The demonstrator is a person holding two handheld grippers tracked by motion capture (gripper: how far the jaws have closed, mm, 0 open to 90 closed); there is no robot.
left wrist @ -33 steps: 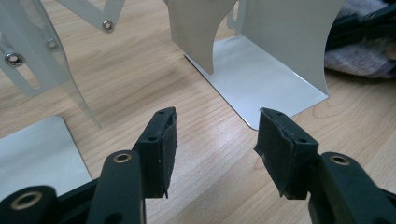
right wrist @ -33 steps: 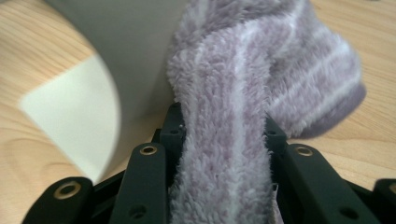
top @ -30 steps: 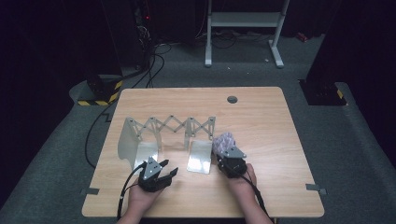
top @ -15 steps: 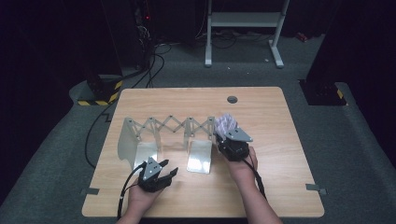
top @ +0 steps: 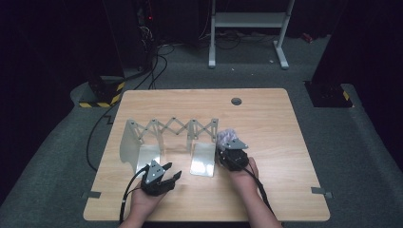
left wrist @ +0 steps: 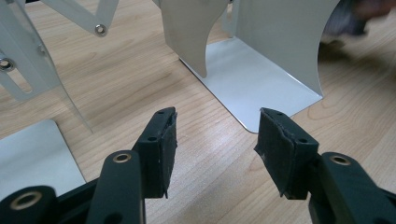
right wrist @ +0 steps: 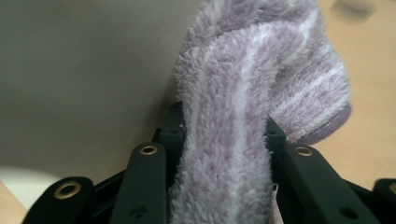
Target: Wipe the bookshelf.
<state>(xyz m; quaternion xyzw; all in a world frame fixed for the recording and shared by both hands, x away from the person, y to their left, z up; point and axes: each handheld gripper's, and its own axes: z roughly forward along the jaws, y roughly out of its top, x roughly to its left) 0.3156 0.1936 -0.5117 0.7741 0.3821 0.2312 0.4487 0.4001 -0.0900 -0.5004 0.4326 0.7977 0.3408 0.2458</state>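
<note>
A fluffy lilac-and-white cloth [right wrist: 233, 140] is clamped between the jaws of my right gripper [right wrist: 224, 126]. In the high view the right gripper [top: 228, 146] holds the cloth [top: 228, 137] just right of the rack's right-hand plate [top: 203, 159]. The rack is a white metal scissor lattice [top: 171, 127] with upright plates standing on the wooden table [top: 266, 123]. My left gripper [top: 172, 171] rests near the front edge with its jaws apart. In the left gripper view the left gripper [left wrist: 215, 149] is empty and faces the right-hand plate [left wrist: 261, 79].
The rack's left plate [top: 128, 142] stands at the table's left. A round hole [top: 236, 101] sits in the tabletop at the back. Behind the table are floor cables [top: 157, 61], a white stand [top: 247, 21] and a yellow-black striped block [top: 100, 99].
My right gripper carried the cloth forward along the rack's right plate, then drew back part of the way. The left gripper has stayed where it was.
</note>
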